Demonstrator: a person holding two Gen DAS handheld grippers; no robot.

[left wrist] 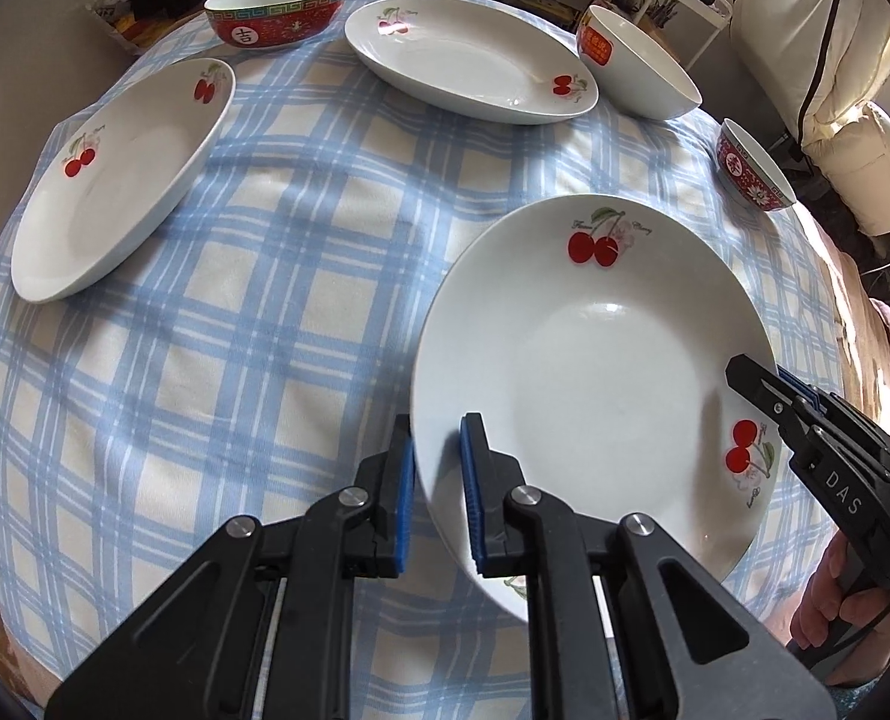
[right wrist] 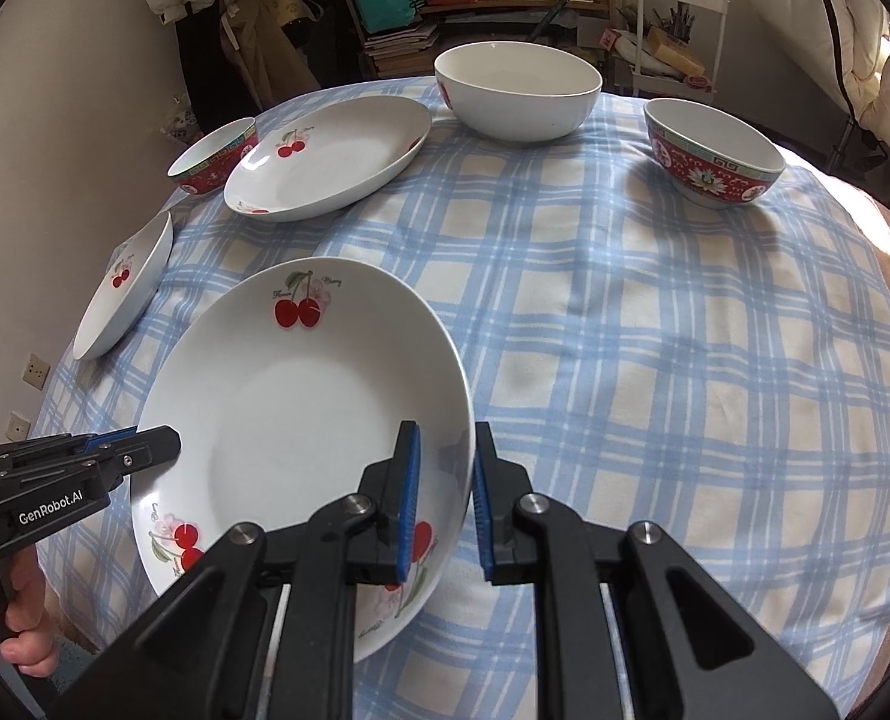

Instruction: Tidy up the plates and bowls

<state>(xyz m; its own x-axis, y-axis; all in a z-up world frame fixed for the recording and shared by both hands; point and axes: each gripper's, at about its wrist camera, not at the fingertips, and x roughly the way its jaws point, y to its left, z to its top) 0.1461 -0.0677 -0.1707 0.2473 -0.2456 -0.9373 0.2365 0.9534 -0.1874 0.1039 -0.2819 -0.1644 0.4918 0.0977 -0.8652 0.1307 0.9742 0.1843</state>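
Note:
A white plate with red cherries (left wrist: 595, 372) (right wrist: 300, 408) is held between both grippers over the blue checked tablecloth (left wrist: 252, 300). My left gripper (left wrist: 438, 486) is shut on its left rim, blue pads on either side of the edge. My right gripper (right wrist: 445, 501) is shut on the opposite rim. Each gripper shows in the other's view: the right gripper (left wrist: 745, 375) at the plate's right edge, the left gripper (right wrist: 165, 441) at its left edge. Two more cherry plates lie on the cloth, one at the left (left wrist: 120, 180) (right wrist: 126, 288) and one at the back (left wrist: 469, 60) (right wrist: 330, 162).
A red patterned bowl (left wrist: 276, 12) (right wrist: 213, 159) sits back left. A large white bowl (left wrist: 637, 66) (right wrist: 517, 96) stands at the back, and a second red bowl (left wrist: 751, 168) (right wrist: 712, 156) at the right edge. Shelves and clutter (right wrist: 420, 0) lie beyond the table.

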